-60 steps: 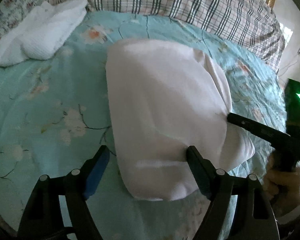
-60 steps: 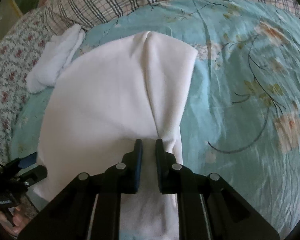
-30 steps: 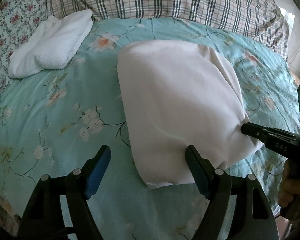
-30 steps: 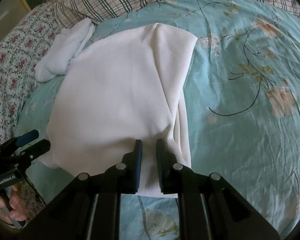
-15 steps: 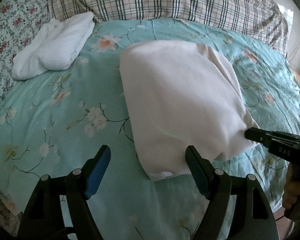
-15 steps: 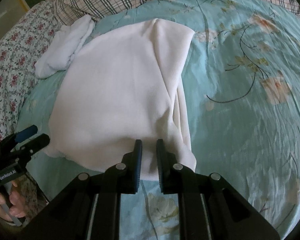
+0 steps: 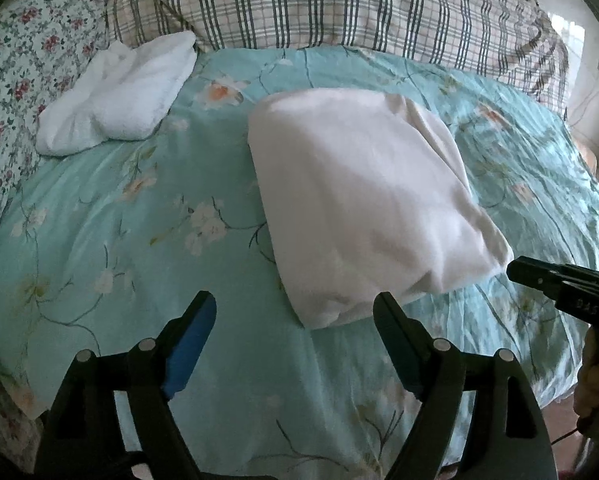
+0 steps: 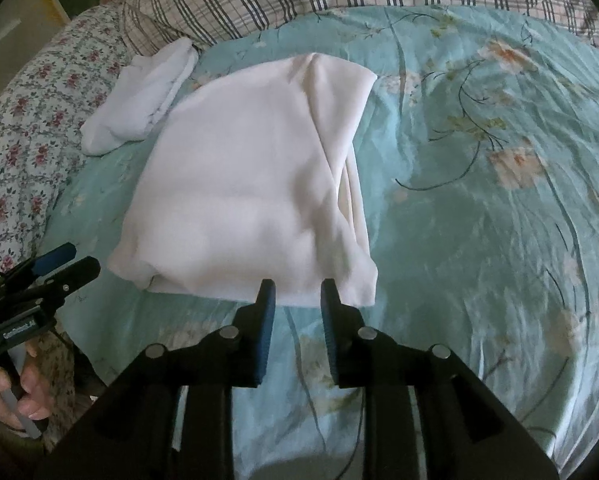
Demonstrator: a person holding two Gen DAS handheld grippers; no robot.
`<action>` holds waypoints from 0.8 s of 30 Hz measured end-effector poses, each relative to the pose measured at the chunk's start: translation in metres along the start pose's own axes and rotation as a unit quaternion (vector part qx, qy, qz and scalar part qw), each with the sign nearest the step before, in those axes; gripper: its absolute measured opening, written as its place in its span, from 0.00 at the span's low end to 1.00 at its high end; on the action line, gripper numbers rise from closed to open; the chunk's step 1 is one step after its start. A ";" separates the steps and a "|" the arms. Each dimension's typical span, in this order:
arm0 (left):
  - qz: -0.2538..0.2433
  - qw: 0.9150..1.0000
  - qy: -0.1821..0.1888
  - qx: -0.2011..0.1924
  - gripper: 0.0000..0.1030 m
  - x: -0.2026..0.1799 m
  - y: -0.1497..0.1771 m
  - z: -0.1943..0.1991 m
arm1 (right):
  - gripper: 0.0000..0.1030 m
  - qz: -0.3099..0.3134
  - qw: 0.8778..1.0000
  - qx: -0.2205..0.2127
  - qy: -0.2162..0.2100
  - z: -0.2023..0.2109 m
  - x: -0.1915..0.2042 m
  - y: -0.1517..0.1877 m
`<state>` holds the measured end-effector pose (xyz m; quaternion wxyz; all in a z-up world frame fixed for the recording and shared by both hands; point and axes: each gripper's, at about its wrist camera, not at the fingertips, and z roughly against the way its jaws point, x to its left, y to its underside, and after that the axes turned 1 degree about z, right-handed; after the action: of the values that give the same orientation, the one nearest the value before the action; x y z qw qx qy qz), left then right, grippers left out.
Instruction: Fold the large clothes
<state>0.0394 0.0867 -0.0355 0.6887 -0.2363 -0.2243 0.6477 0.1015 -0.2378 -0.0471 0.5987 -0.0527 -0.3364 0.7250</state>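
The right gripper has its jaws opening, a narrow gap between the blue pads, and nothing is pinched there; its tips sit just at the near edge of the folded white garment, which lies released on the teal floral bedcover. The left gripper stands wide and is widening a little more, its 2 fingers straddling bare bedcover, with the near corner of the white garment just beyond and between the tips, apart from both pads. In the left view the right gripper's dark fingers point at the garment's right corner, close to it but not gripping. The garment rests mid-bed as a thick rounded rectangle, with loose layers bunched along its right side. Farther out, a small white towel bundle lies well apart at the left, against a rose-print pillow. A plaid pillow spans the head of the bed. Nothing sits between either gripper and the garment.
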 end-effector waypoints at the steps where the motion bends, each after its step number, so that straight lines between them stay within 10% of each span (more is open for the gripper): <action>1: 0.000 1.000 0.003 0.001 0.80 0.001 0.004 0.001 | 0.25 0.001 1.000 0.002 -0.001 0.001 0.000 0.002; 9: -0.010 1.000 0.011 0.007 0.80 0.010 0.039 0.015 | 0.52 0.027 1.000 0.004 0.008 0.019 0.007 0.021; 14: -0.019 0.998 0.013 -0.056 0.83 0.018 0.028 0.062 | 0.76 0.067 0.998 -0.021 0.001 0.049 0.019 0.015; 17: -0.025 0.995 0.017 -0.093 1.00 0.018 0.014 0.083 | 0.79 0.082 0.996 -0.045 -0.012 0.067 0.029 0.006; 24: -0.030 0.997 -0.020 -0.069 1.00 0.013 -0.004 0.054 | 0.82 0.095 0.995 -0.040 -0.017 0.059 0.036 -0.011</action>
<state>0.0099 0.1016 0.0094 0.6849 -0.2632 -0.2893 0.6148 0.0720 -0.2295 0.0158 0.5189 -0.0961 -0.3689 0.7651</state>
